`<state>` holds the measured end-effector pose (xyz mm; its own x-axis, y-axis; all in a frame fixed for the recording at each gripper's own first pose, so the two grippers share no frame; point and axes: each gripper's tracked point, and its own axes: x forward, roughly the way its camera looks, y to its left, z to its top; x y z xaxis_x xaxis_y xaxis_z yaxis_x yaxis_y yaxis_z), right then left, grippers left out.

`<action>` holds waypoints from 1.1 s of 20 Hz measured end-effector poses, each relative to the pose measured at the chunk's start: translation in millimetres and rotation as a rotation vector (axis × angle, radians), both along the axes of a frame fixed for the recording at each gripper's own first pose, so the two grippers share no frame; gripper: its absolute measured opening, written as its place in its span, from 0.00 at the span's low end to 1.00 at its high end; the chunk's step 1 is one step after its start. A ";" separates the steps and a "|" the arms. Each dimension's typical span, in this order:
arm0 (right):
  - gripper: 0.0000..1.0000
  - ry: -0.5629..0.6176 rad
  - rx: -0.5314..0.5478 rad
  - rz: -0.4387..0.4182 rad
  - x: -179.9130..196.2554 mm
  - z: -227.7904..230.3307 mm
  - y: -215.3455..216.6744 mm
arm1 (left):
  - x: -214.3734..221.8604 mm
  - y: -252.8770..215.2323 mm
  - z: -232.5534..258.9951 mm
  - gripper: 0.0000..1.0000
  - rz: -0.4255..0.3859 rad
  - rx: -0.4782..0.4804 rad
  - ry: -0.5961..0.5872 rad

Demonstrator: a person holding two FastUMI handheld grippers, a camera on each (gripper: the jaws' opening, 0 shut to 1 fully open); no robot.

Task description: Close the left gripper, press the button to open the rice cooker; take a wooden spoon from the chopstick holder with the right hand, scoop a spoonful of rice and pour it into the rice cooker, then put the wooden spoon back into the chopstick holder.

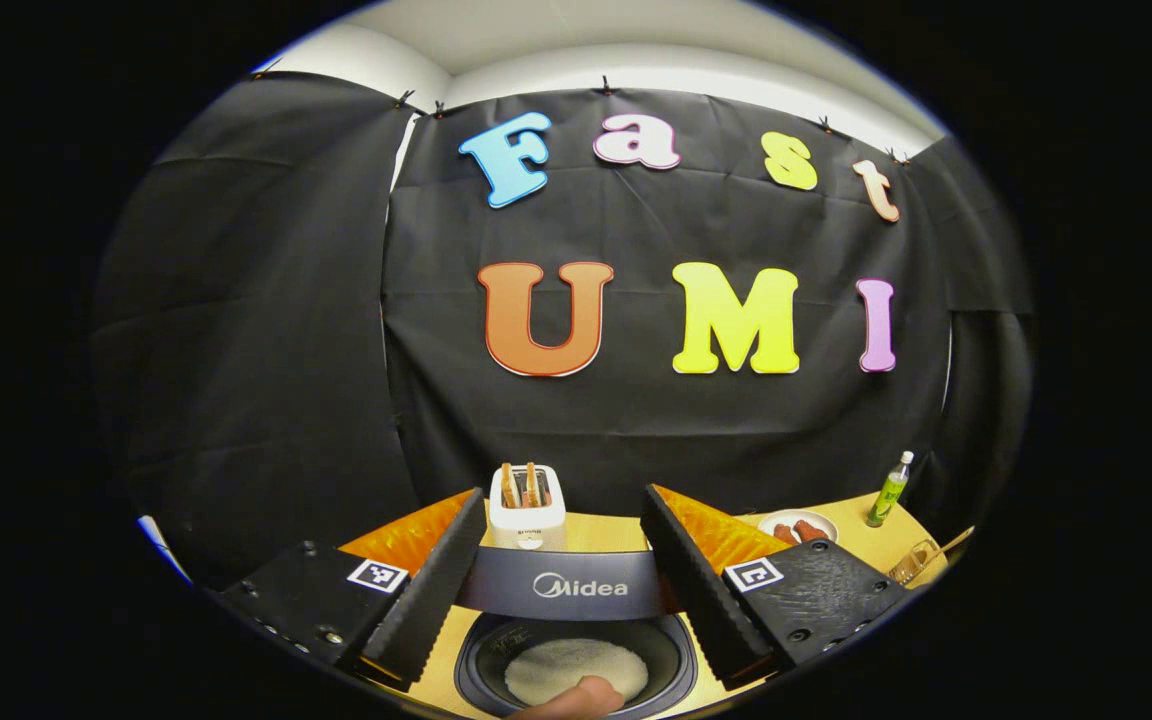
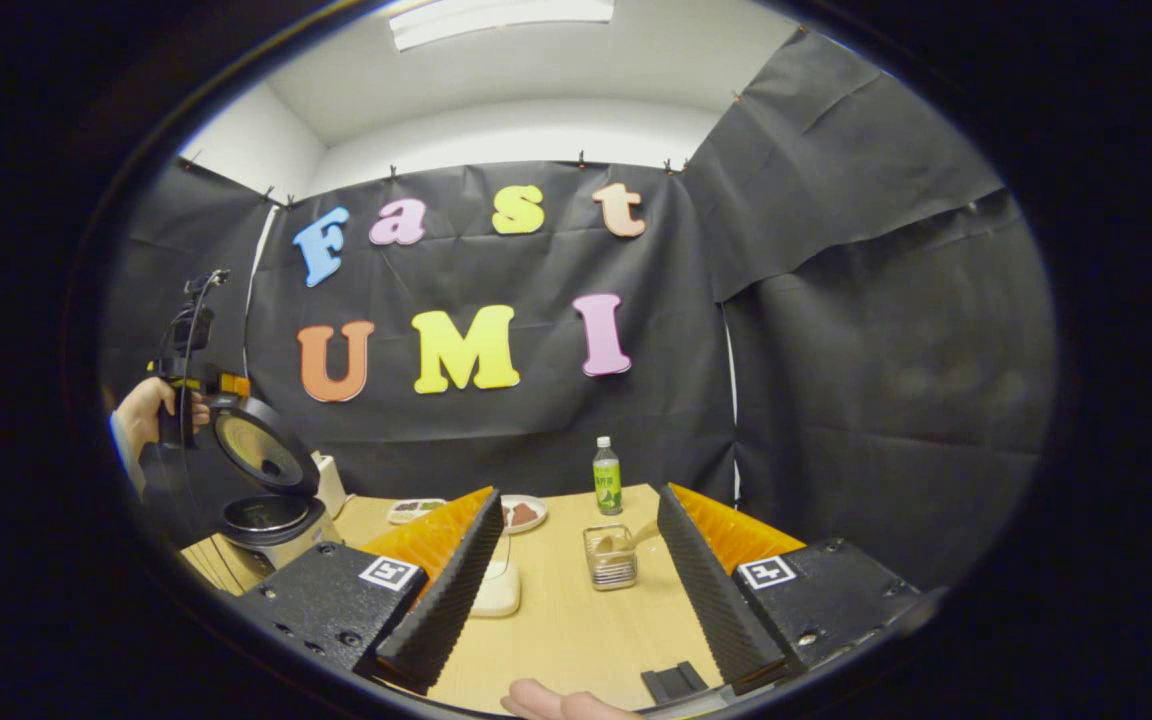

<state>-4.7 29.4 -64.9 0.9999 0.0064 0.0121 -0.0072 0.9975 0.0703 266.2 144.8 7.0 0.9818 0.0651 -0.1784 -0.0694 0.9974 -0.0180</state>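
Wooden tabletop [image 2: 556,630], rice cooker [image 2: 264,500] already open, wooden spoon [image 2: 636,540] not yet picked up.

Straight ahead between the right gripper [image 2: 576,590]'s parted, empty jaws stands the clear chopstick holder [image 2: 610,557] with the spoon leaning in it, apparently lined up for the grab. The left gripper [image 1: 561,590], jaws also apart and holding nothing, hangs above the cooker's pot [image 1: 576,655], whose white contents lie between its fingers; I judge it is simply parked out of the pouring path. Beyond stands a toaster [image 1: 527,510].
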 end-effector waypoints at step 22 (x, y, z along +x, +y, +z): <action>1.00 0.035 -0.012 0.039 6.2 -7.2 27.9 | -87.8 -28.7 -117.2 0.98 -0.025 0.011 0.041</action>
<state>1.5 57.4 -72.2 0.9987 0.0448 -0.0228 -0.0434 0.9973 0.0596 178.4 116.1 -110.2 0.9750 0.0428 -0.2182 -0.0449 0.9990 -0.0045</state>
